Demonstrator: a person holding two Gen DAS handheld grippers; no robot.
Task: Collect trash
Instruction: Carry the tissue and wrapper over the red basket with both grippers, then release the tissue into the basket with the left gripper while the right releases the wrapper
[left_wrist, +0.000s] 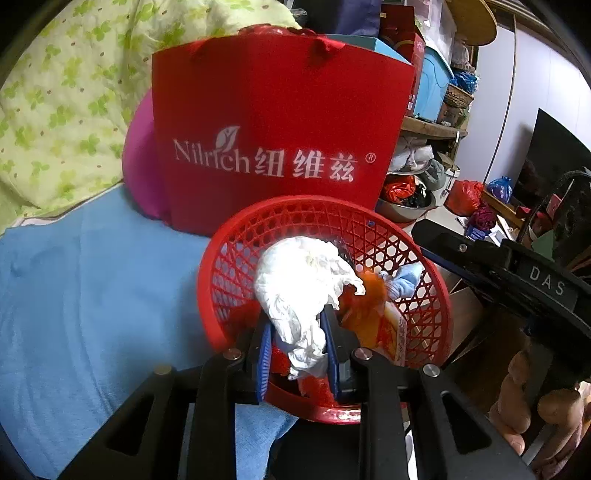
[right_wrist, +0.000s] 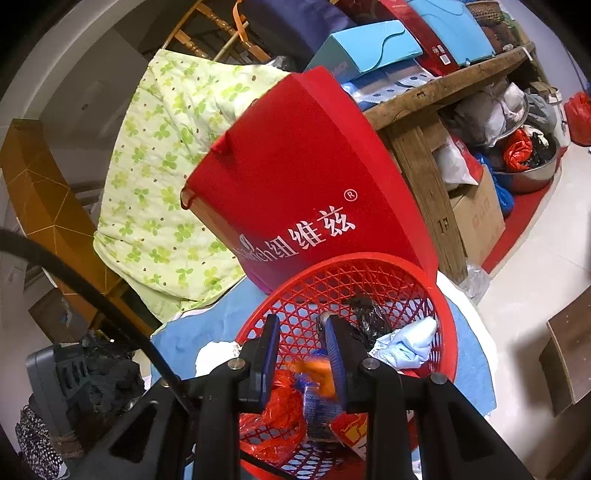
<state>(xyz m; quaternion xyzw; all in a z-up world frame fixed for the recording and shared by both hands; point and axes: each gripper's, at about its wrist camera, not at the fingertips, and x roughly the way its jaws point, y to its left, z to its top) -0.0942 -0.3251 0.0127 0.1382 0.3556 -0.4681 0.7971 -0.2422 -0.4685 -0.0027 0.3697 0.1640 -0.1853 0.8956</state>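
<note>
Drop-off step: left gripper (left_wrist: 297, 343) clamps white tissue (left_wrist: 303, 284) over the basket (left_wrist: 221, 254), at 6 o'clock from the red bag (left_wrist: 273, 122); right gripper (right_wrist: 301, 354) looks closed, empty; next, release the tissue

Orange scrap (right_wrist: 320, 373) motion-blurred, basket's (left_wrist: 236, 251) near rim hidden behind tongs

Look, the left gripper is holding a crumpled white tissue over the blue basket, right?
Almost. The left gripper does hold the crumpled white tissue, but the basket under it is red, not blue. The left wrist view shows its red lattice wall.
</note>
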